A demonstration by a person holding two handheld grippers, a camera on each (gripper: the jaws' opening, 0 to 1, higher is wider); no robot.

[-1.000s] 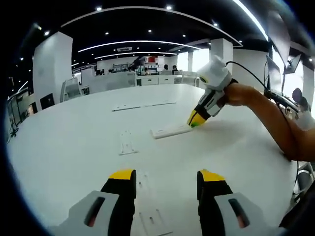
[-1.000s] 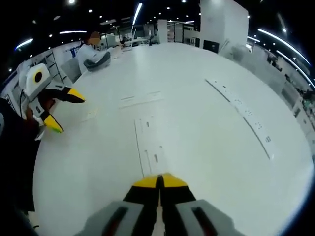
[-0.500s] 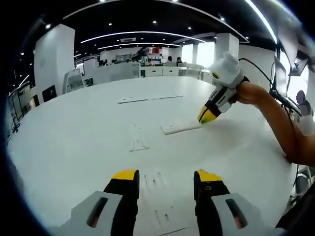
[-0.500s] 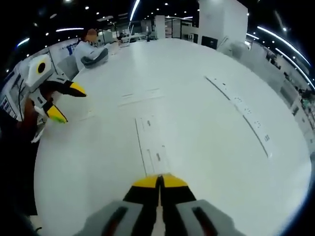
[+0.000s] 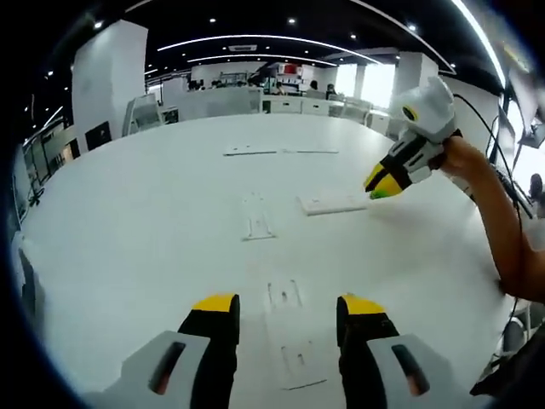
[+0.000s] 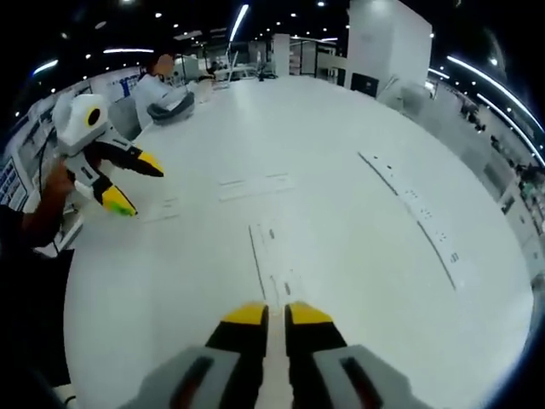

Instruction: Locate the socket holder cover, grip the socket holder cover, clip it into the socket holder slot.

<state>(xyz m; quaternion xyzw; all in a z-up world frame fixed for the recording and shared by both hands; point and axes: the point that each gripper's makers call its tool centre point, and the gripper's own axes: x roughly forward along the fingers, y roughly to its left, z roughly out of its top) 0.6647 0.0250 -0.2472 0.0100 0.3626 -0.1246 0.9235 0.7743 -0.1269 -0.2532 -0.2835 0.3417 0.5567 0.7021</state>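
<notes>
My left gripper [image 5: 288, 305] stands open low over the white table [image 5: 128, 256], its jaws either side of a flat white socket cover plate [image 5: 288, 345] lying on the surface. A second small white plate [image 5: 255, 218] lies further on. A white socket holder strip [image 5: 334, 204] sits to the right. My right gripper [image 5: 381, 182] hovers just beyond its end, clear of it, held in a person's hand. In the right gripper view my right gripper [image 6: 277, 313] is open by a narrow gap above the long white strip [image 6: 271, 260]. The left gripper [image 6: 138, 185] shows open at the left.
Long thin white strips [image 5: 277, 152] lie at the far side of the table. Another long strip with slots [image 6: 417, 213] runs along the right. Two flat plates [image 6: 254, 185] lie mid-table. A person [image 6: 162, 85] leans on the far edge. The holder's forearm [image 5: 502, 239] crosses the right.
The right gripper's jaws, shut before, now stand slightly apart, and it has lifted up and away from the white strip. The left gripper has moved forward over the plate.
</notes>
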